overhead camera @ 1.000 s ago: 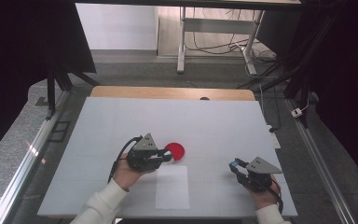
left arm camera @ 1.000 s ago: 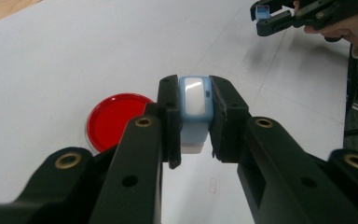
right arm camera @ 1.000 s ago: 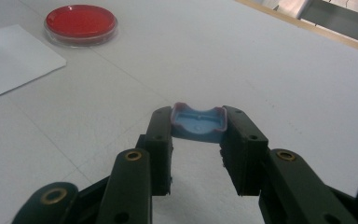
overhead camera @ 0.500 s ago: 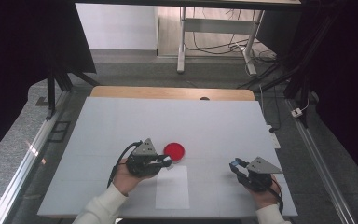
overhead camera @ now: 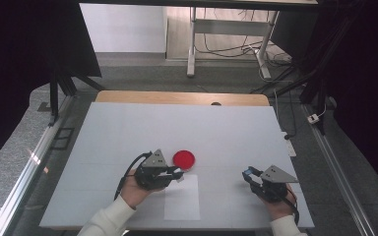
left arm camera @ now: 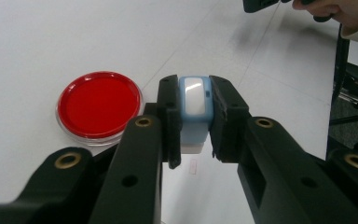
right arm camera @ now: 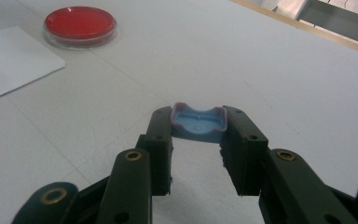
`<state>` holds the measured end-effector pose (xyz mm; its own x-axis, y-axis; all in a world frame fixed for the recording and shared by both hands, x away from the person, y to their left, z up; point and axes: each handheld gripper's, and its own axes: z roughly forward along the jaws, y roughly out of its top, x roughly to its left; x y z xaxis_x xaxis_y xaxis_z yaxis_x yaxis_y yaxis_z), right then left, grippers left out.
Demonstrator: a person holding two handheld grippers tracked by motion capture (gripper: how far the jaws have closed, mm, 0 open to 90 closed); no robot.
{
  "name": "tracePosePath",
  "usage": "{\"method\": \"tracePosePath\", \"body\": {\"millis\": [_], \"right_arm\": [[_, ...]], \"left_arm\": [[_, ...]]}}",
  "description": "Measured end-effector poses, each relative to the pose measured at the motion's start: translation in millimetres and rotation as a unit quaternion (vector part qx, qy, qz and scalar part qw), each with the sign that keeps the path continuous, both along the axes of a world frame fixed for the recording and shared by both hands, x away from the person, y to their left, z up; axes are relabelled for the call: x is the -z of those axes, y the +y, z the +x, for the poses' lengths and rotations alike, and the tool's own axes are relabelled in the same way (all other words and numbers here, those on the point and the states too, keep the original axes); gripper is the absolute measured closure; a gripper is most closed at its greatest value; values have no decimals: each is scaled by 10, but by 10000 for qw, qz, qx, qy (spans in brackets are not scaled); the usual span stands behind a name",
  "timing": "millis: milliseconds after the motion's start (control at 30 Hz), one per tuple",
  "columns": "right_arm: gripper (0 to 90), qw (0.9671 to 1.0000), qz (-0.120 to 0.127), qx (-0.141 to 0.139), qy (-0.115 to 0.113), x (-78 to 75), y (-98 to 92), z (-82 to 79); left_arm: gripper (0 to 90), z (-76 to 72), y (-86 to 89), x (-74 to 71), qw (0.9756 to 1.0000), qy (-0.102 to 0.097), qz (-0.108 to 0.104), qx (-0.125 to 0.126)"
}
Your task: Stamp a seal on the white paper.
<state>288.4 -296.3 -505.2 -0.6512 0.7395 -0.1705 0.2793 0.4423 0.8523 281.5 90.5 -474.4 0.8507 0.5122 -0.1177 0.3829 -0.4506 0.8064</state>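
My left hand-held gripper (overhead camera: 176, 173) has drifted slightly toward me, away from the red ink pad (overhead camera: 183, 159), clamping the blue stamp (left arm camera: 195, 108) above the paper (overhead camera: 182, 197), ready for pressing. My right hand-held gripper (overhead camera: 250, 174) grips its cap (right arm camera: 199, 122), parked right on the desk (overhead camera: 128, 128)

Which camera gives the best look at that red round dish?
The left gripper view: the red dish sits close, its clear rim plain, just left of the jaws. The right gripper view shows it farther off beside the paper sheet; the high view shows a small red disc.
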Motion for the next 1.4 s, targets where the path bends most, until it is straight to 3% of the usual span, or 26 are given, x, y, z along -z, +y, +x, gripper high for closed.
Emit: {"method": "tracePosePath", "body": {"millis": [1000,1400], "right_arm": [[641,10000,-22,-10,1,3,-2,2],[641,10000,-46,-16,-2,-1,0,0]], "left_arm": [[748,-86,-138,300,9988,192,366,251],[749,-95,-170,344,9987,121,426,268]]}}
